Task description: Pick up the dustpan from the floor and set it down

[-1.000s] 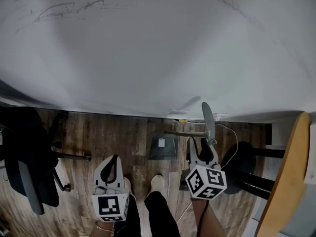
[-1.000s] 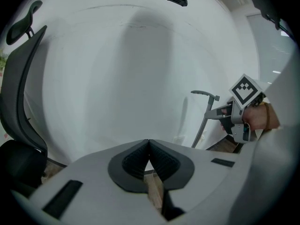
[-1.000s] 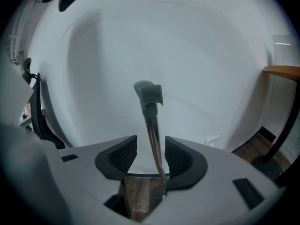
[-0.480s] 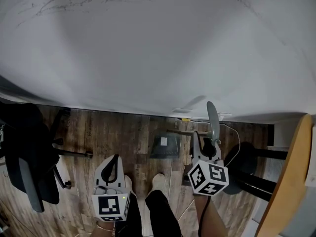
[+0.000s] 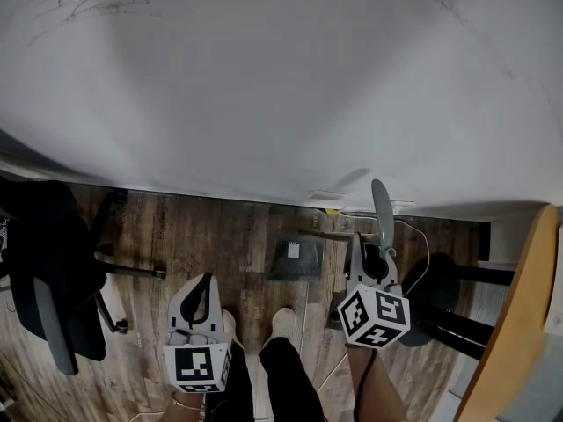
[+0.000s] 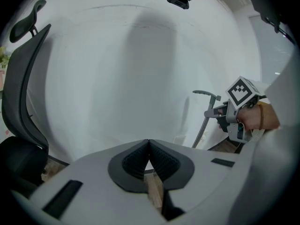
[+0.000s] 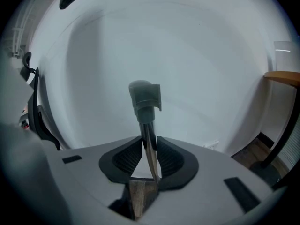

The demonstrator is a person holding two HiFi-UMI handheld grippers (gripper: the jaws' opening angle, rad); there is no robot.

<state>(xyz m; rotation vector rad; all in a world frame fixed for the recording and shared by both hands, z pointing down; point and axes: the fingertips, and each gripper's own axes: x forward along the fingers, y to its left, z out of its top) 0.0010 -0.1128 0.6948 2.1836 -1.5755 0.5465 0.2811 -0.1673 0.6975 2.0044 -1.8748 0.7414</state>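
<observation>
1. On the wooden floor (image 5: 193, 236), close to the foot of the white wall (image 5: 281, 86), the dustpan (image 5: 295, 260) rests with its dark pan on the boards, just ahead of the person's shoes (image 5: 281, 322).
2. Its long handle (image 5: 382, 207) stands up to the right of the pan and ends in a grey grip in front of the wall.
3. The right gripper (image 5: 373, 255) has just been closing its jaws. They now pinch the thin metal shaft (image 7: 149, 144) of that handle just below the grey grip, with the pads pressing on it from both sides.
4. The left gripper (image 5: 202, 287) hangs over the floor to the left of the pan, apart from it. Its jaws are brought together with nothing between them.
5. A dark office chair (image 5: 53, 280) stands at the far left, away from both grippers.
</observation>
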